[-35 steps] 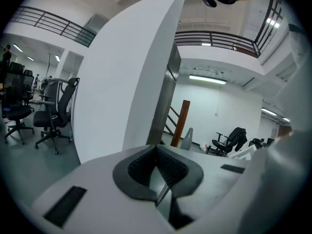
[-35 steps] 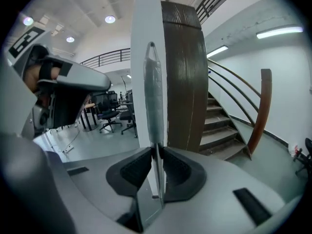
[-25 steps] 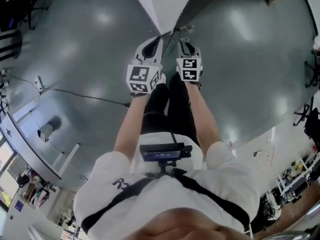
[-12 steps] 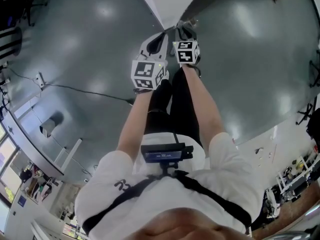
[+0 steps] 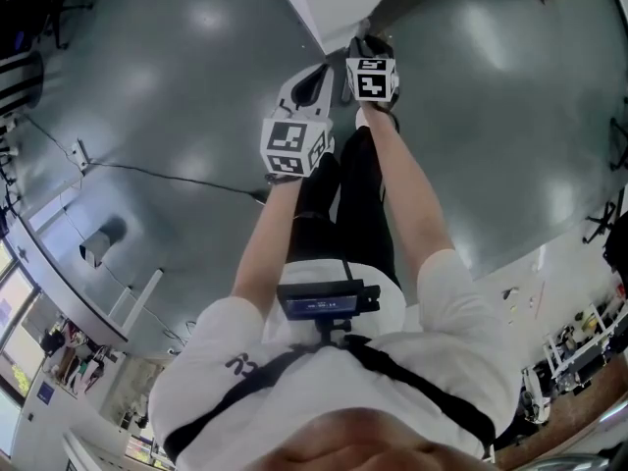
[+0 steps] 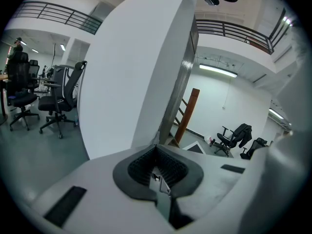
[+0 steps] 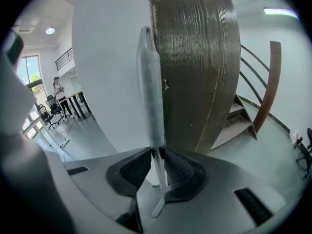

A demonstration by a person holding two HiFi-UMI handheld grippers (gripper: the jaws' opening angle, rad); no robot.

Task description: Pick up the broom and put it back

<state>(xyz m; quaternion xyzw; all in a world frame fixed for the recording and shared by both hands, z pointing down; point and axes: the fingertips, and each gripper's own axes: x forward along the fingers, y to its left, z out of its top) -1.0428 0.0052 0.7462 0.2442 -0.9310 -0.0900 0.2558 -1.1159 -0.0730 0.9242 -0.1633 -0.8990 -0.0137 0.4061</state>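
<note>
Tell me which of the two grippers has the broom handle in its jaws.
The right gripper: its jaws pinch the thin grey broom handle, which sticks out ahead of them. The left gripper has its jaws together with nothing between them.

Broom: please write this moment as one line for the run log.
right gripper shut on broom handle | handle beside white wall and dark brown surface | left gripper jaws together | handle not yet released

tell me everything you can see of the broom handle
The broom handle is a slim, pale grey pole, metallic-looking, nearly upright. The right gripper is shut on it, dark ribbed fingers pinching its lower part, a short length passing below them. Its rounded upper end shows before a dark brown column; no brush shows.
</note>
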